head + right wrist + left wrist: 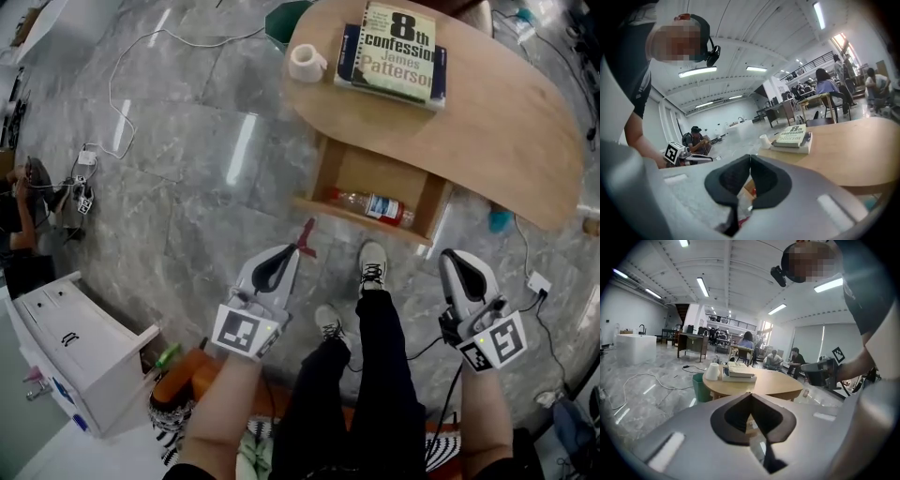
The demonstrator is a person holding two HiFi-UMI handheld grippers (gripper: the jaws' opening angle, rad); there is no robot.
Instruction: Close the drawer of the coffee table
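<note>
at the far left a white cabinet [75, 347] stands on the grey marble floor [187, 141], and a thin white cable [117, 94] loops across the tiles beyond it. the left gripper [292, 251] hangs over the floor, short of the drawer and not touching it, its jaws pressed together with nothing between them. a white roll [305, 63] sits at the left end of the wooden coffee table [497, 131]. under the table's near edge the drawer [324, 173] stands pulled out toward the person, and a clear plastic bottle [370, 204] lies on its side along the drawer's front. a book [394, 52] titled "8th confession" rests on the tabletop just right of the roll. the person's shoes [372, 265] stand between the two grippers. the right gripper [455, 255] hovers near the drawer's right front corner, apart from it, jaws likewise closed and empty.
</note>
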